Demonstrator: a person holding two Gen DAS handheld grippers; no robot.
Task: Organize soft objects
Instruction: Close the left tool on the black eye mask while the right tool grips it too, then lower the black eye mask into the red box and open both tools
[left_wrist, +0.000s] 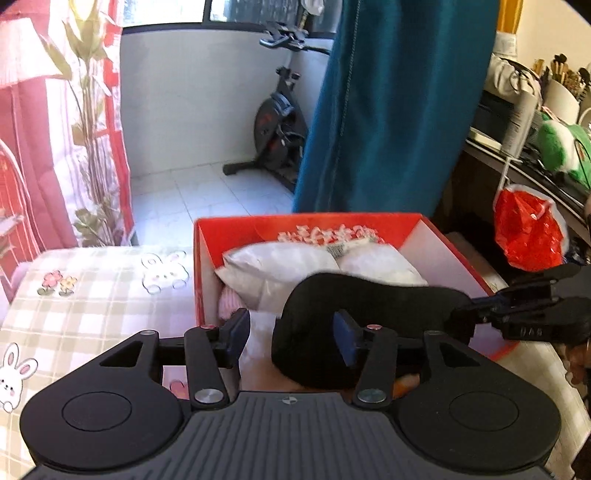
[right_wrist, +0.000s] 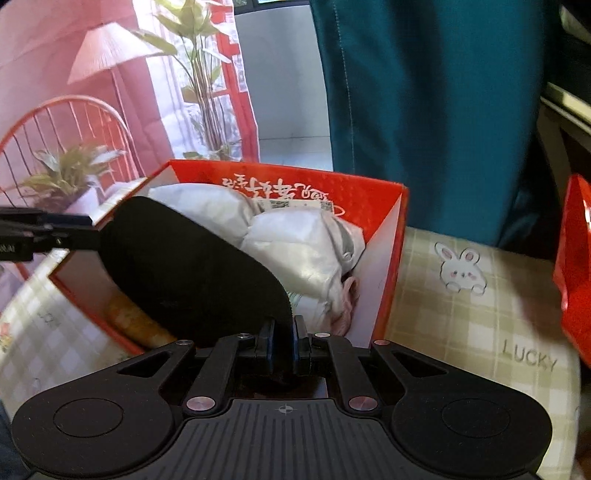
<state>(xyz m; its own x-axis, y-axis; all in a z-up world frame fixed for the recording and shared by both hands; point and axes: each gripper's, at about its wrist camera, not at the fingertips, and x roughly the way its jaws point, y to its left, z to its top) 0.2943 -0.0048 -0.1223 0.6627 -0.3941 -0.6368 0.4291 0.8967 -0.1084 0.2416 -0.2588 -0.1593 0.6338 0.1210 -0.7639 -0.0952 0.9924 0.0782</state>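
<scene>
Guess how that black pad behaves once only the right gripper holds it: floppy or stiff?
Probably semi-stiff: the black pad spans out over the red box from the right gripper with little droop. Likely light, since an edge pinch carries it. Its matte surface looks grippy, not slippery.

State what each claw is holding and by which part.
The right claw is shut on one end edge of the flat black oval fabric pad, which hangs over the red cardboard box. The left claw is open, gripping nothing.
</scene>
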